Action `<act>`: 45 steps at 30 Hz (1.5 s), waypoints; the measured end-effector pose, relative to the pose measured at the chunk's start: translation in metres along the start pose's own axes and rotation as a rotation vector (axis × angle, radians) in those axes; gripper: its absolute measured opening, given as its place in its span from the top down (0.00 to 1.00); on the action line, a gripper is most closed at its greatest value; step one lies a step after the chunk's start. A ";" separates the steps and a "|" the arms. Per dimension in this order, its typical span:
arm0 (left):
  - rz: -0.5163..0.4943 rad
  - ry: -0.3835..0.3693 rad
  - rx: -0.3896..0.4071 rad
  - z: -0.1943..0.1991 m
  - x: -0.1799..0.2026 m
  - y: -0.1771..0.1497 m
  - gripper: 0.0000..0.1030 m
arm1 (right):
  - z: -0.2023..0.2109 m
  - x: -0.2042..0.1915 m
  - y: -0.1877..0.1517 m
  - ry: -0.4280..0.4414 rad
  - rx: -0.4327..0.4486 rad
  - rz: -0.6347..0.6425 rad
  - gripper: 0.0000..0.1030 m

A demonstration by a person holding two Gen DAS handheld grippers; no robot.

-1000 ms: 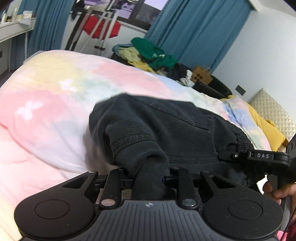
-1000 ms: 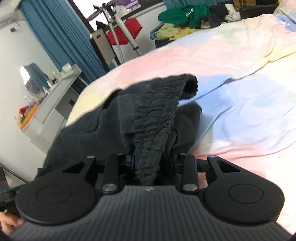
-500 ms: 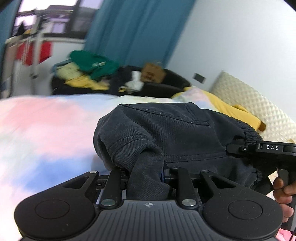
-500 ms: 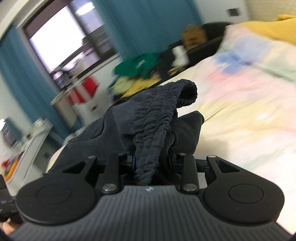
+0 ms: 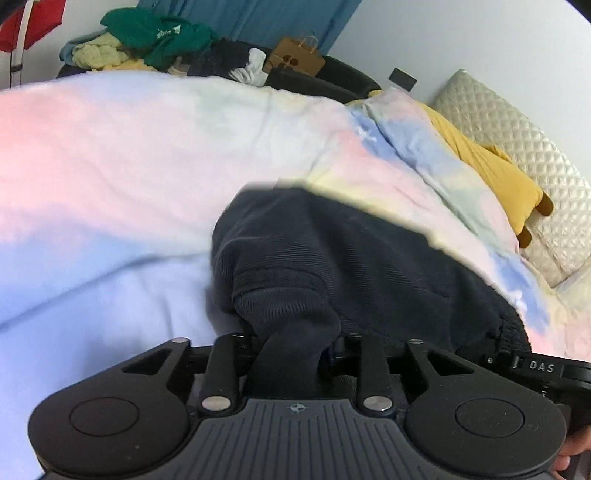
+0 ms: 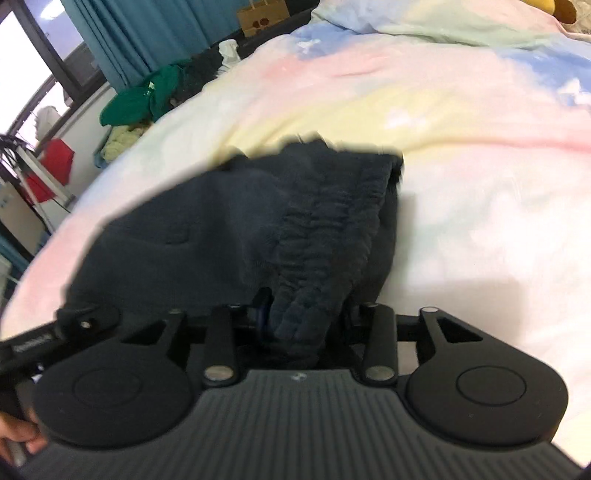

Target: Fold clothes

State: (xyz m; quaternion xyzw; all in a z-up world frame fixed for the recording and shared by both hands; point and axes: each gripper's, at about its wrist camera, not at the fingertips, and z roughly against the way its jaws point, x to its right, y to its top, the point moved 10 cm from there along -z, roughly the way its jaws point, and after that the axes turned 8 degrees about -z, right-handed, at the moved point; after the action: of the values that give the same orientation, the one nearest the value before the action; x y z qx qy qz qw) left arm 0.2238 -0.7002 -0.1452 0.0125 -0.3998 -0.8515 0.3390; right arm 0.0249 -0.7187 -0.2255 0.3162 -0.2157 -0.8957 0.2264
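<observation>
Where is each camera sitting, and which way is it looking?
Left wrist: on the left hand-held gripper, facing across the bed toward the headboard; its fingers pinch the dark pants.
Right wrist: on the right hand-held gripper, facing the curtains; it pinches the waistband.
Both show the pants, the bed and the green clothes pile.

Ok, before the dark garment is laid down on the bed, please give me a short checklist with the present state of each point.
1. Left gripper shut on dark garment: ok.
2. Right gripper shut on the elastic waistband: ok.
3. Garment spans between both grippers: ok.
4. Pastel duvet ahead free of other clothes: ok.
5. Garment folded evenly: cannot tell, blurred.
</observation>
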 end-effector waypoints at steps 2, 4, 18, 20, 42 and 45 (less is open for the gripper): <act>-0.010 0.014 -0.016 0.002 0.000 -0.005 0.66 | 0.001 0.001 -0.001 0.020 0.017 0.003 0.57; -0.020 0.028 -0.032 0.003 0.000 -0.009 0.64 | 0.001 0.001 0.000 0.010 0.008 0.002 0.54; -0.112 0.106 0.032 0.147 0.021 -0.020 0.11 | 0.112 0.006 0.015 0.022 -0.007 -0.175 0.41; -0.135 0.112 0.068 0.182 0.036 -0.017 0.07 | 0.134 -0.008 0.018 0.040 0.010 -0.139 0.41; -0.247 0.234 0.334 0.436 0.095 -0.105 0.00 | 0.312 -0.111 -0.095 0.150 0.346 0.224 0.05; -0.261 0.262 0.354 0.442 0.090 -0.118 0.00 | 0.310 -0.119 -0.118 0.140 0.385 0.249 0.05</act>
State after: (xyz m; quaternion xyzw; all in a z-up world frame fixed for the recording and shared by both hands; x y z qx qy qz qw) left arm -0.0416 -0.4024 0.0966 0.2336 -0.4903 -0.7959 0.2676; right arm -0.1294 -0.4837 -0.0131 0.3860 -0.4036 -0.7791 0.2848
